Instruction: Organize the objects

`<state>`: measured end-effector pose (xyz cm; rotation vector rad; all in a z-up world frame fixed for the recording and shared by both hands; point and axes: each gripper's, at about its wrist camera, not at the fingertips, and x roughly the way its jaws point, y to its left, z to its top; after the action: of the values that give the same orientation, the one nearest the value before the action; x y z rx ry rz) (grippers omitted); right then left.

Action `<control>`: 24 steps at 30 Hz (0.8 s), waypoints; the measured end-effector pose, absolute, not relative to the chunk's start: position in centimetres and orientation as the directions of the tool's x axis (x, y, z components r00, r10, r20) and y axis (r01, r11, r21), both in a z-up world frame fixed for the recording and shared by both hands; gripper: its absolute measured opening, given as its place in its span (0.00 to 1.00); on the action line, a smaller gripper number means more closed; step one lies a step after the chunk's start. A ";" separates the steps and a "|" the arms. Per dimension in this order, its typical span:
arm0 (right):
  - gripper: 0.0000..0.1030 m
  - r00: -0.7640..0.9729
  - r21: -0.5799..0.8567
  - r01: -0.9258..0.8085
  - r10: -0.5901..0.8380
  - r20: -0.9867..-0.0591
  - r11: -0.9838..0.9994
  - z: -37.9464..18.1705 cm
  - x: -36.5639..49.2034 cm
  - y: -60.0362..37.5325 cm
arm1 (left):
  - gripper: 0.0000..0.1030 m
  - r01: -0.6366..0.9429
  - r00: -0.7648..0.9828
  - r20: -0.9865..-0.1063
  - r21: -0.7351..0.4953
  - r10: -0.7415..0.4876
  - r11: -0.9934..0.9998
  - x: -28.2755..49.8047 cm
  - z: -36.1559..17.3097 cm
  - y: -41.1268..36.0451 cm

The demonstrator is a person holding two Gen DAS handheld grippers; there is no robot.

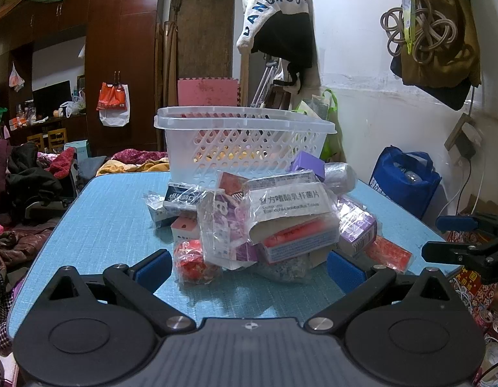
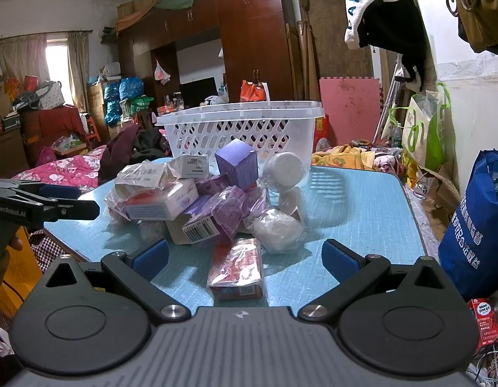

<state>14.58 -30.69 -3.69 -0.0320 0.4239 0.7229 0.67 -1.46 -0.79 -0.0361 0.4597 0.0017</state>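
Observation:
A heap of plastic-wrapped boxes and packets (image 1: 261,219) lies on the blue table (image 1: 113,222), in front of a clear perforated basket (image 1: 245,142). My left gripper (image 1: 249,266) is open just short of the heap, with a red wrapped packet (image 1: 195,262) near its left finger. In the right wrist view the same heap (image 2: 203,206) sits before the basket (image 2: 242,129). My right gripper (image 2: 245,258) is open, and a red box (image 2: 237,269) lies flat between its fingers, untouched. A purple box (image 2: 237,163) tops the heap.
The right gripper (image 1: 468,245) shows at the left view's right edge; the left gripper (image 2: 45,206) shows at the right view's left edge. A blue bag (image 2: 474,225) stands right of the table. Bedding and clothes (image 1: 26,187) lie to the left; a white wall is on the right.

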 end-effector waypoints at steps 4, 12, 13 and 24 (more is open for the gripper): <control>1.00 0.670 0.118 -0.647 0.635 -0.385 0.753 -3.7 14.6 -30.7 | 1.00 -0.010 0.896 -0.443 -0.033 -0.006 0.999 0.7 -0.9 -1.5; 1.00 0.676 0.115 -0.652 0.644 -0.359 0.749 -3.5 14.3 -30.7 | 1.00 -0.015 0.897 -0.441 -0.043 -0.005 0.999 0.8 -1.0 -1.5; 1.00 0.676 0.111 -0.654 0.644 -0.359 0.748 -3.5 14.3 -30.6 | 1.00 -0.013 0.898 -0.440 -0.048 -0.009 0.999 0.9 -1.0 -1.6; 1.00 0.672 0.076 -0.671 0.648 -0.358 0.738 -4.5 14.3 -29.9 | 1.00 -0.041 0.899 -0.439 -0.076 0.004 0.996 4.7 -1.4 -3.6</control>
<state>14.26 -29.86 -4.53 -0.0637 0.3784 0.7430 4.71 -3.55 -1.39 -0.0841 0.4540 0.0235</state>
